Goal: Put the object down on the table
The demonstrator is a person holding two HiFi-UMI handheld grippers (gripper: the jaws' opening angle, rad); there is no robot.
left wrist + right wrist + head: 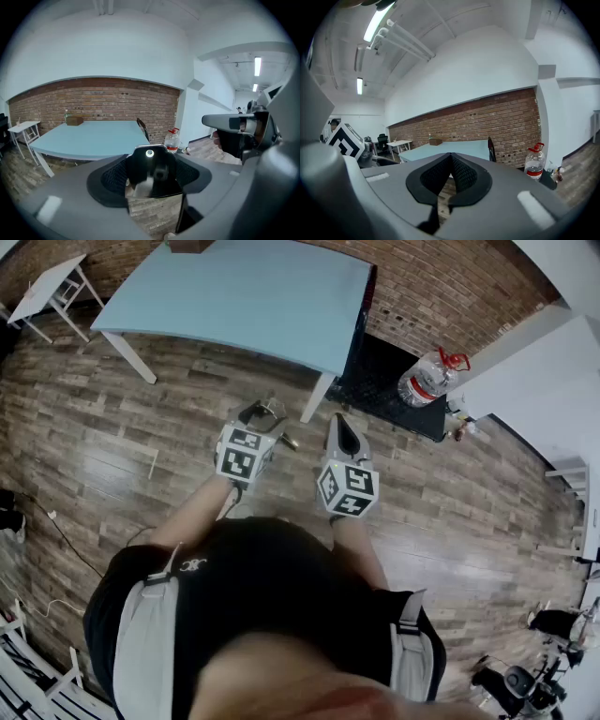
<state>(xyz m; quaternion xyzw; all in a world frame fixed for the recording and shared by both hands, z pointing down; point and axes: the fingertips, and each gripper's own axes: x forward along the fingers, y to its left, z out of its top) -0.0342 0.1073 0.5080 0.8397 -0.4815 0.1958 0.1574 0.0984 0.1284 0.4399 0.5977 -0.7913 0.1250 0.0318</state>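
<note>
My left gripper (pixel 265 412) is shut on a shiny, clear boxy object (pixel 153 180) with a dark upper part. The object fills the gap between the black pads (pixel 111 179) in the left gripper view. In the head view the object (pixel 272 409) shows as a small glassy thing at the jaw tips, held in the air over the wood floor, short of the light blue table (pixel 246 289). My right gripper (pixel 343 430) is beside it on the right, shut with nothing in it, and its pads (pixel 457 174) meet. The table (pixel 89 138) lies ahead.
A brown box (pixel 190 245) sits at the table's far edge by the brick wall. A large water bottle (pixel 429 378) stands on a black low stand (pixel 380 388) to the right. A black chair (pixel 140 125) is at the table's right side. A small white table (pixel 49 285) stands far left.
</note>
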